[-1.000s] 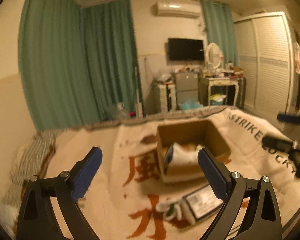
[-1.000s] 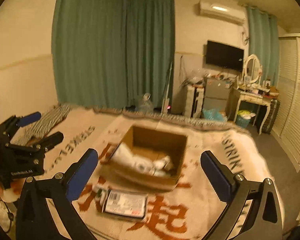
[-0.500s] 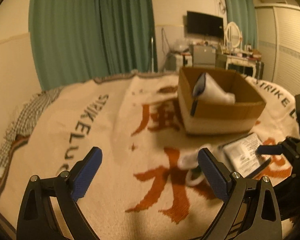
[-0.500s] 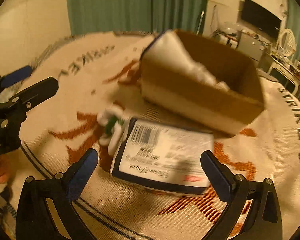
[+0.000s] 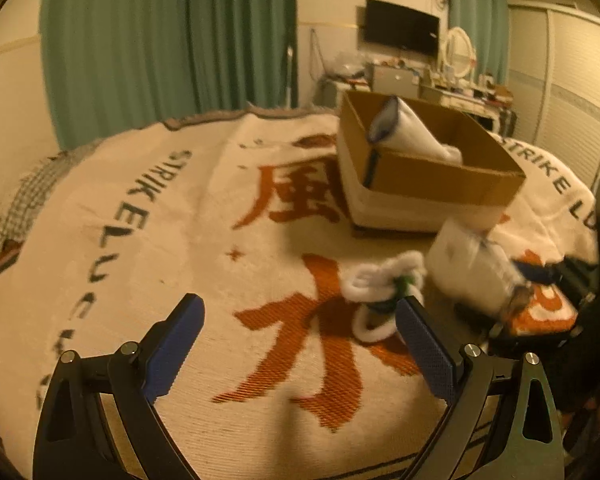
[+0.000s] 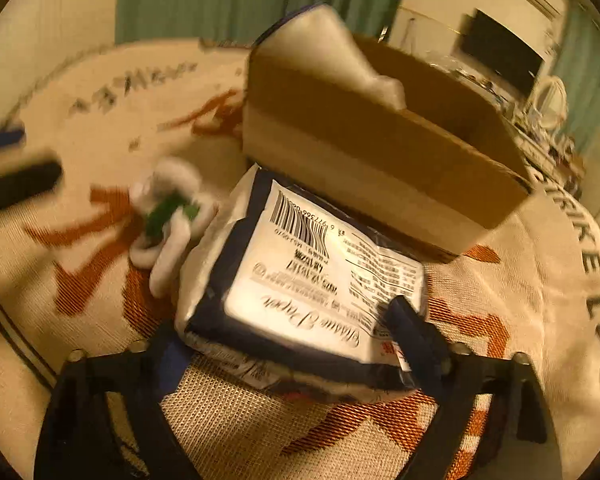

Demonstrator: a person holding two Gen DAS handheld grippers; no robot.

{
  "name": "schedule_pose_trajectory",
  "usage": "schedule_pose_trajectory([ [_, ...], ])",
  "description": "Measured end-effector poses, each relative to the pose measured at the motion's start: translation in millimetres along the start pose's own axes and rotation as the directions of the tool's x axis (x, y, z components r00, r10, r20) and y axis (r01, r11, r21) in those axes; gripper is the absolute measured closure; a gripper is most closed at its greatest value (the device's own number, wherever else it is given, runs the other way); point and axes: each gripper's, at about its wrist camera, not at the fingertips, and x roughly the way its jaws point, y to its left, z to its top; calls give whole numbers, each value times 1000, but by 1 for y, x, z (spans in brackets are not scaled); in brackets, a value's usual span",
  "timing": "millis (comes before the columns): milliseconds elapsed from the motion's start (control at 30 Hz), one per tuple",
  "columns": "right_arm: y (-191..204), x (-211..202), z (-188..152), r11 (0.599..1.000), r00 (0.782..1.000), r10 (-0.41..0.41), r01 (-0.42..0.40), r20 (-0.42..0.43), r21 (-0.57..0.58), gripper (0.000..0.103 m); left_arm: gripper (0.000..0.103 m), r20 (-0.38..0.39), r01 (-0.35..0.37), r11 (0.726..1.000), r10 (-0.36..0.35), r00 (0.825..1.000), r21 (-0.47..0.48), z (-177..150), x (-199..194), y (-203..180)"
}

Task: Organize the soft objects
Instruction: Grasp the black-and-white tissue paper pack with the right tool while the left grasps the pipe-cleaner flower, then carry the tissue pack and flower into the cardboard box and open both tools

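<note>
A tissue paper pack (image 6: 308,276), white with dark blue edges and a barcode label, lies on the blanket in front of a cardboard box (image 6: 380,152). My right gripper (image 6: 296,344) has its fingers on both sides of the pack's near end, closed against it; in the left wrist view the pack (image 5: 472,276) looks tilted up. A white and green fluffy toy (image 5: 384,288) (image 6: 168,216) lies left of the pack. My left gripper (image 5: 300,344) is open and empty, low over the blanket near the toy. Another white pack (image 5: 408,132) stands in the box (image 5: 440,172).
The cream blanket (image 5: 180,240) with orange characters and dark lettering covers the bed. Green curtains (image 5: 160,40), a TV, a dresser and a wardrobe stand beyond the bed's far edge.
Both grippers have dropped down towards the blanket. My right gripper has moved onto the tissue pack and closed on its near end. My left gripper has come nearer the fluffy toy.
</note>
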Motion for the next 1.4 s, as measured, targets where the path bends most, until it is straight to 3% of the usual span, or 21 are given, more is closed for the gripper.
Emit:
schedule_pose_trajectory([
  [67,-10,-15,0,999,999,0,-1,40,32,41,5,-25,10,1000,-10,1000,15,-2,6,-8],
  [167,-25,-32,0,997,997,10,-17,80,78,49,5,-75,36,999,-34,997,28,-5,20,-25],
  [300,-52,-48,1,984,994,18,-36,107,173,52,7,-139,67,998,-65,988,12,-5,43,-45],
  [400,-73,-57,4,969,990,32,-64,137,239,53,11,-142,45,999,-41,989,21,-2,56,-54],
  [467,-80,-62,3,966,989,18,-55,147,252,52,35,-149,43,999,-40,988,17,1,63,-55],
  [567,-89,-64,0,957,988,29,-71,151,280,52,61,-183,60,998,-62,981,-17,-1,76,-52],
  [667,-89,-60,-1,954,990,35,-75,139,291,52,73,-180,77,996,-82,980,-33,-3,73,-50],
  [967,-87,-86,6,957,981,49,-100,187,271,53,73,-164,106,994,-104,981,-1,8,14,-70],
  [1200,-85,-149,29,972,962,50,-109,269,210,53,73,-61,160,986,-157,986,55,41,-45,-90],
  [1400,-101,-192,51,971,940,71,-142,333,195,52,73,-2,155,982,-155,988,108,72,-63,-99],
])
